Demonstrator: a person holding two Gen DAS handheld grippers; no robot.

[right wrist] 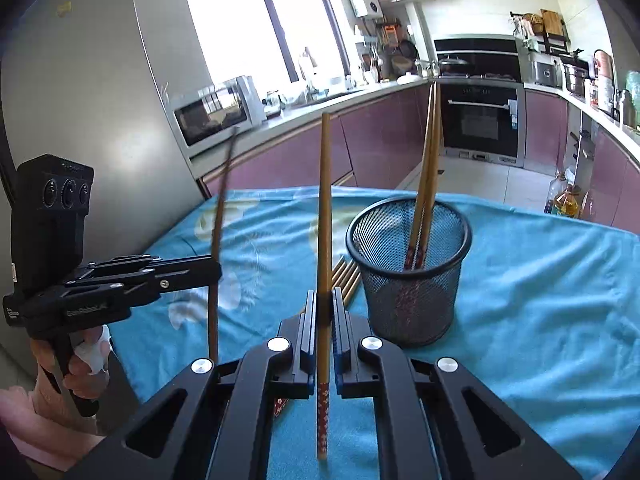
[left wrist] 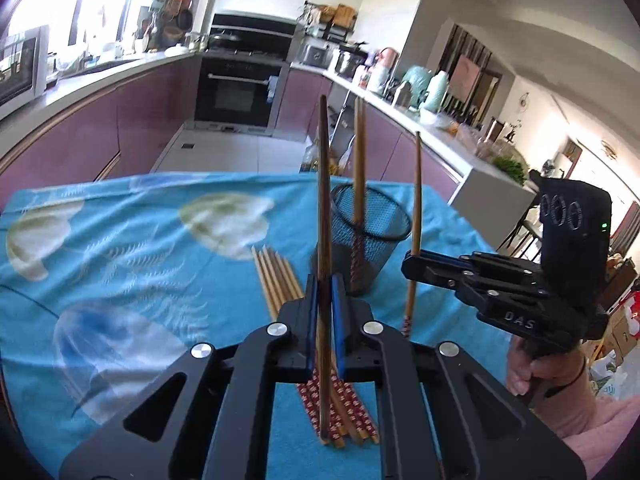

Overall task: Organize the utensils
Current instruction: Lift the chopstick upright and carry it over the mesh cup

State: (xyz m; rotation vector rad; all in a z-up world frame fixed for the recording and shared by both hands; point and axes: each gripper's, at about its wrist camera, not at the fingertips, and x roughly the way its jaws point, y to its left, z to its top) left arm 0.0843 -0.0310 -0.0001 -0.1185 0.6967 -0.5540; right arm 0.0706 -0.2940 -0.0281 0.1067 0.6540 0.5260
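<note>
Now | mesh cup (right wrist: 408, 280) holds two chopsticks (right wrist: 426, 184) (upright) | each gripper clamps one chopstick

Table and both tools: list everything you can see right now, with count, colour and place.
Black wire-mesh cup: one, upright on the cloth, right of centre.
Wooden chopsticks in the cup: two, tan with red patterned ends, leaning.
Loose wooden chopsticks: a bundle, count unclear, flat on the cloth beside the cup.
Blue jellyfish-print tablecloth: one, covering the table.
Left tool: black, shut on one upright chopstick.
Right tool: black, shut on one upright chopstick.
</note>
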